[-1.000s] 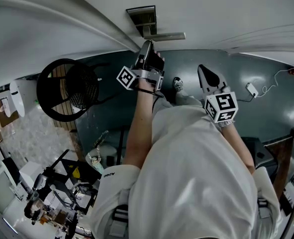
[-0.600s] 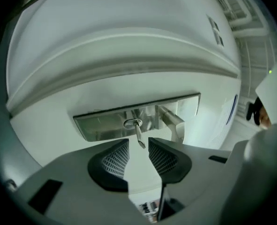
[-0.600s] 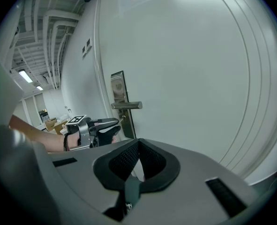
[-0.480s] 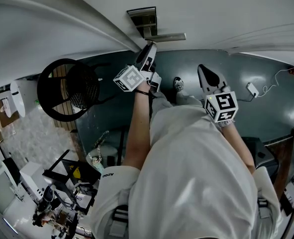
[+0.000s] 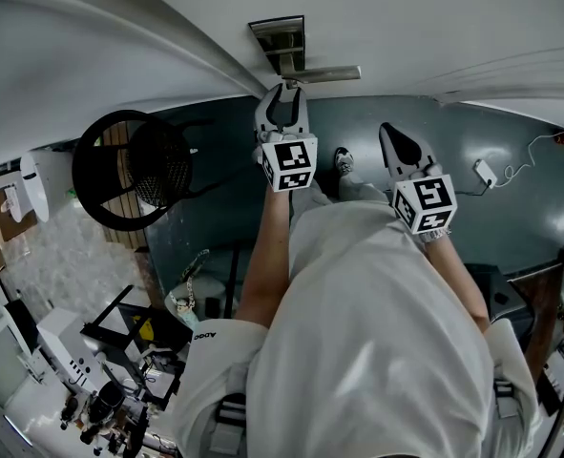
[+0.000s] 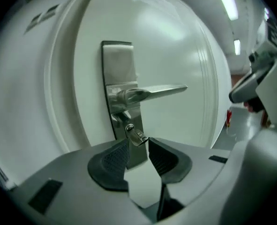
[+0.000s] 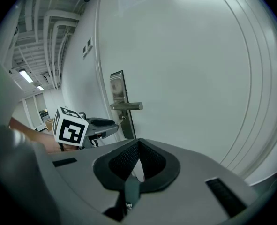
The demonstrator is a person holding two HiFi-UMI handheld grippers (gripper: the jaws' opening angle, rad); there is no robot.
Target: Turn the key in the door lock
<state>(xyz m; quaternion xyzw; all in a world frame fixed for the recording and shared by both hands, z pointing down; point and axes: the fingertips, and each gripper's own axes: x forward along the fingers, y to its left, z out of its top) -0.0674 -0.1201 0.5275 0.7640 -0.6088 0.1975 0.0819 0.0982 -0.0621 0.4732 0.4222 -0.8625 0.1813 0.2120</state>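
- L tongs [image 6: 138, 146] sit right at the lock, bottom centre of the left gripper view; jaws apart and have just been opening; key head lies between the pad tips w/ a gap each side, so nothing is gripped
- Key [image 6: 137, 136] is in the cylinder, just below the lever handle [image 6: 152, 92] on the steel lock plate [image 6: 118, 64], mid-frame; head tilted, lower end leaning to frame right; it's held by the lock itself, not by the tongs
- Handle is level, i.e. not pressed; door [image 6: 190, 50] fills the rest of that view
- Prob. reason for open jaws round the key: a fresh bite for more of the turn, or the turn is done & tongs are about to come off; can't tell which
- R tongs [image 7: 137, 146] closed tip to tip, nothing in them; seen right of centre in the head view, near the L tongs but short of the lock; idle, prob. b/c a key needs one tool only & this keeps the lock area clear
- If re-gripping: pads should close flat on the key head's faces, tongs in line w/ the cylinder; otherwise the key may slip or bend
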